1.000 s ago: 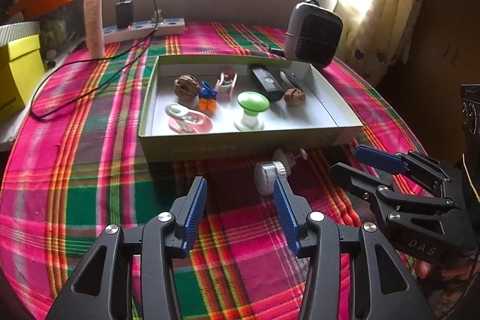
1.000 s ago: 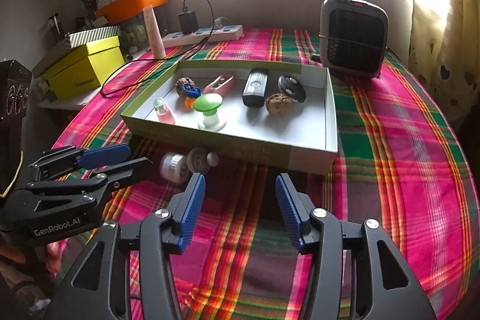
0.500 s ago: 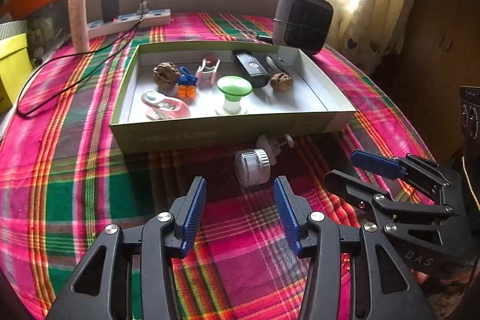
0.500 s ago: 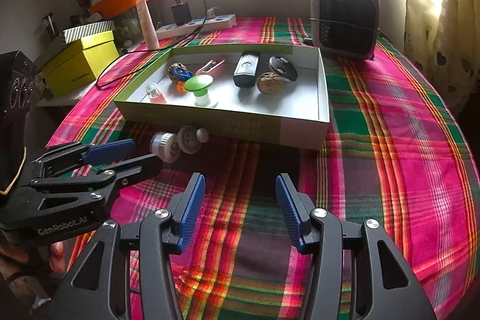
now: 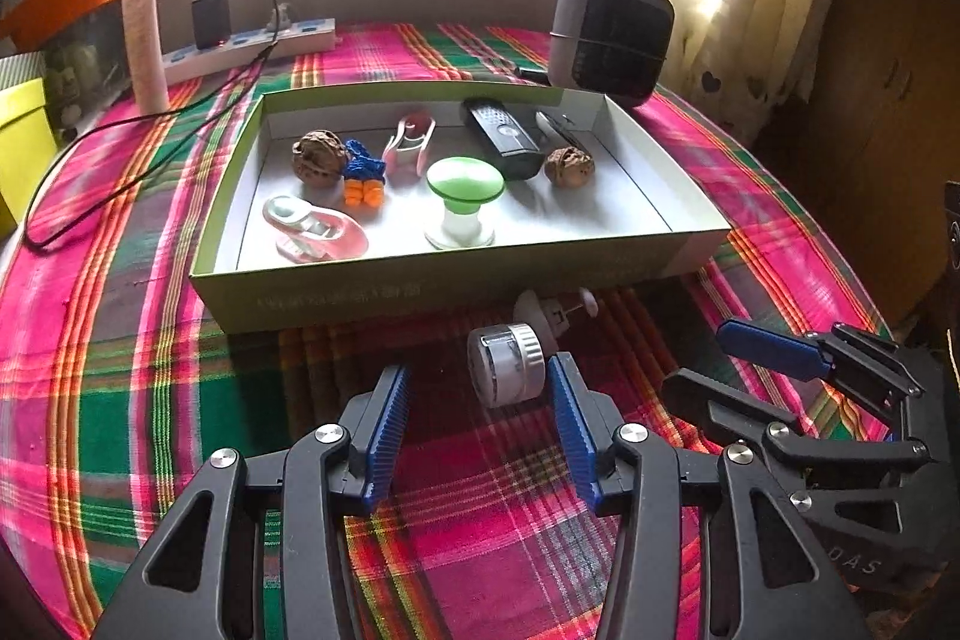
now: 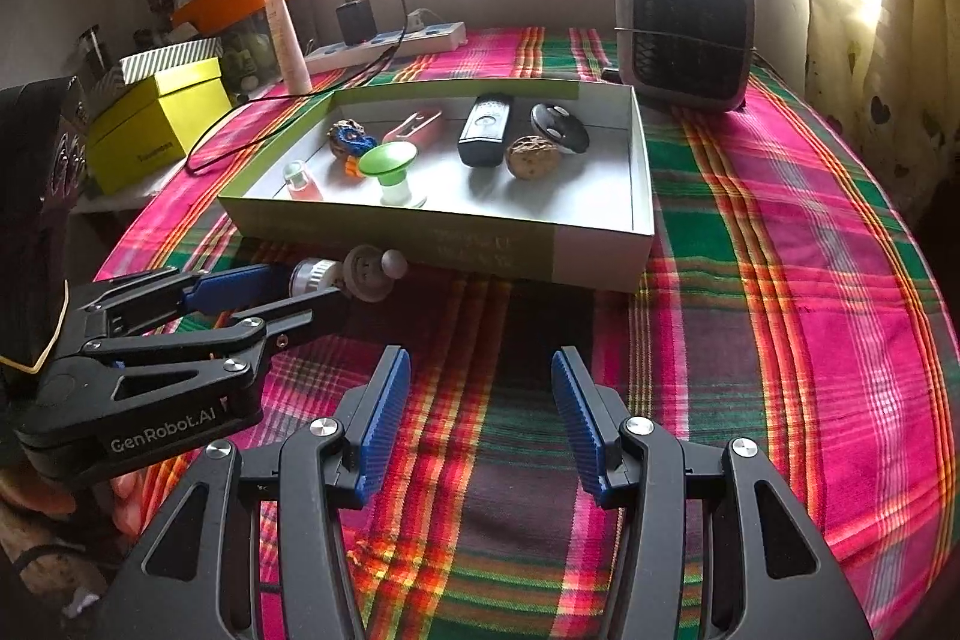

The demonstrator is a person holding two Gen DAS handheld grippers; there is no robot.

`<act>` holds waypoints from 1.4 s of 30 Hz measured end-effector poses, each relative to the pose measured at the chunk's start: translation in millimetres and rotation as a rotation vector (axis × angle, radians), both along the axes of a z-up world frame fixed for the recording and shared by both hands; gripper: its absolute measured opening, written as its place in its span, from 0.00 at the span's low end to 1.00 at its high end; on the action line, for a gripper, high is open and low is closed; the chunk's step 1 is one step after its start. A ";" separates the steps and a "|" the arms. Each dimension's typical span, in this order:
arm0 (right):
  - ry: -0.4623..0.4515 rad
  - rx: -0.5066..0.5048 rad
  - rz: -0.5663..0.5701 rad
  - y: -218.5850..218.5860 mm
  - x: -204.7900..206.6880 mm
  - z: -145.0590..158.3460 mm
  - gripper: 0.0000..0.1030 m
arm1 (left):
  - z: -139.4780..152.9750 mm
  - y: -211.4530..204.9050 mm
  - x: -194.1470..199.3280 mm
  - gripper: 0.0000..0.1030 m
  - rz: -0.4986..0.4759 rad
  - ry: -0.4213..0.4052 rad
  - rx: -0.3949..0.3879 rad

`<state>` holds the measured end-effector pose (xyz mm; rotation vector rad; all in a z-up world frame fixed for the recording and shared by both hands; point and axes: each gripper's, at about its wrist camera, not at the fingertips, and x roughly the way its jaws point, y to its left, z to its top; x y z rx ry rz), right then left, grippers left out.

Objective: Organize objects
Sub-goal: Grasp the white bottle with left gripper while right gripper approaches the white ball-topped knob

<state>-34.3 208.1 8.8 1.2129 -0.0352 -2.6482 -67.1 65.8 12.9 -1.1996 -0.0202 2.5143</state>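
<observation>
A shallow green-and-white box point(image 5: 420, 280) point(image 6: 498, 244) lies on the plaid cloth, holding walnuts, a green-topped knob point(image 5: 465, 199), a black remote point(image 5: 501, 139), a pink item and other small things. A small white round jar point(image 5: 505, 364) lies on its side in front of the box, with a white knobbed piece point(image 5: 549, 310) behind it. My left gripper point(image 5: 477, 418) is open, its fingertips either side of the jar, not closed on it. In the right wrist view the left gripper point(image 6: 282, 289) reaches the jar point(image 6: 312, 274). My right gripper point(image 6: 480, 418) is open and empty over the cloth.
A grey heater point(image 5: 609, 31) point(image 6: 684, 31) stands behind the box at the right. A power strip with charger and cable point(image 5: 246, 40) and a white tube point(image 5: 144, 40) are at the back left. Yellow boxes point(image 6: 156, 124) sit left of the table.
My left gripper has moved forward until the white jar sits between its fingertips. My right gripper has stayed open, shifting only slightly.
</observation>
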 end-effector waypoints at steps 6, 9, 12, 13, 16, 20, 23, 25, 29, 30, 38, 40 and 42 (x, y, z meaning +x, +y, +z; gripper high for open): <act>-0.004 0.009 0.001 -2.3 -0.6 -0.8 0.49 | -2.0 -3.5 -2.5 0.22 0.024 -0.008 0.015; -0.005 0.011 0.001 -3.2 -0.9 -1.2 0.49 | -1.9 -6.4 -4.2 0.18 0.031 -0.013 0.029; -0.007 0.016 0.004 -5.6 -2.3 -1.0 0.49 | -1.7 -9.2 -4.9 0.17 0.038 -0.015 0.037; -0.006 0.019 0.007 -7.4 -2.8 -0.5 0.49 | -1.5 -10.5 -4.7 0.17 0.044 -0.013 0.037; 0.000 0.029 0.023 -14.6 -4.5 0.7 0.49 | -1.6 -15.4 -4.4 0.17 0.053 -0.015 0.048; -0.003 0.034 0.054 -25.2 -8.1 -0.3 0.49 | -1.8 -23.1 -3.9 0.17 0.074 -0.011 0.045; -0.009 0.037 0.066 -30.8 -10.9 -1.0 0.49 | -1.9 -29.9 -4.1 0.17 0.092 -0.010 0.045; -0.014 0.032 0.075 -34.3 -13.8 -1.2 0.49 | -2.7 -34.4 -4.7 0.17 0.107 -0.013 0.044; -0.020 0.021 0.098 -43.2 -20.5 -2.1 0.49 | -2.8 -42.9 -4.1 0.17 0.129 -0.010 0.042; -0.023 0.019 0.104 -45.4 -22.1 -2.8 0.49 | -3.0 -44.6 -4.1 0.17 0.133 -0.011 0.045; -0.040 0.021 0.110 -57.8 -33.8 -4.7 0.49 | -4.4 -54.8 -5.3 0.17 0.157 -0.016 0.050; -0.039 0.030 0.110 -60.3 -35.2 -5.1 0.49 | -4.4 -55.8 -5.4 0.17 0.159 -0.016 0.054; -0.034 0.051 0.117 -64.3 -35.8 -5.2 0.49 | -4.4 -56.2 -5.6 0.17 0.159 -0.017 0.055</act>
